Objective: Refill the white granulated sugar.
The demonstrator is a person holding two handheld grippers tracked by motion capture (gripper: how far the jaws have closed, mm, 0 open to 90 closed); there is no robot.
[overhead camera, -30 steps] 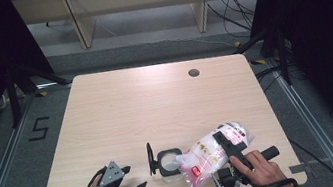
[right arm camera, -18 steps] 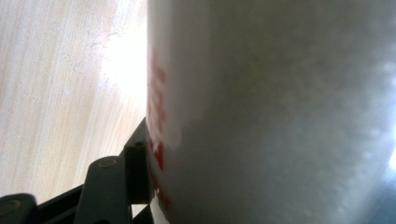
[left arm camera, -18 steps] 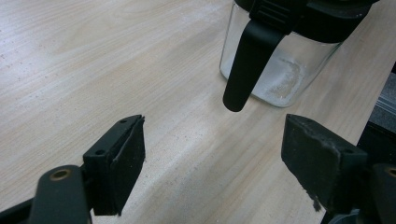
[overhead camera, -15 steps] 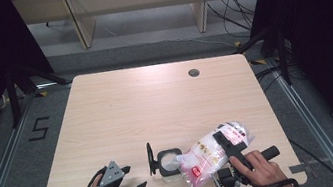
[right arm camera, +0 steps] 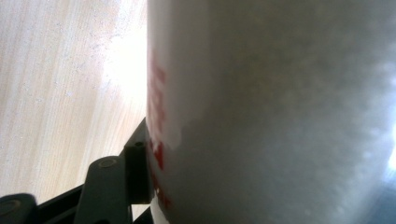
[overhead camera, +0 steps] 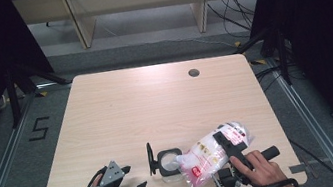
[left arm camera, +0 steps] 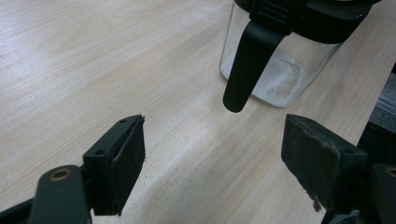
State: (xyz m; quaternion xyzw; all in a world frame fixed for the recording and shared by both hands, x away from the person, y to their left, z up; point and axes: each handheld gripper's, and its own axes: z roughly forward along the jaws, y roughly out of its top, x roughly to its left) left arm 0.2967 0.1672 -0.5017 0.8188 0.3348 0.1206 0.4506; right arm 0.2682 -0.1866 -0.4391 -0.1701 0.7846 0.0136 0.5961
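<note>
Bag (overhead camera: 212, 154) of white granules, pinched by the right gripper (overhead camera: 229, 148) near the table's (overhead camera: 155, 100) front edge, tips its mouth over the open glass jar (overhead camera: 168, 163); pouring slowly likely limits spills, while the left gripper (overhead camera: 131, 184), jaws spread and empty, could steady the jar.

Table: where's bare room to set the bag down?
The table is bare from the jar back to the grommet hole. Crowded along the near edge: left gripper, jar, bag in the right gripper.
</note>
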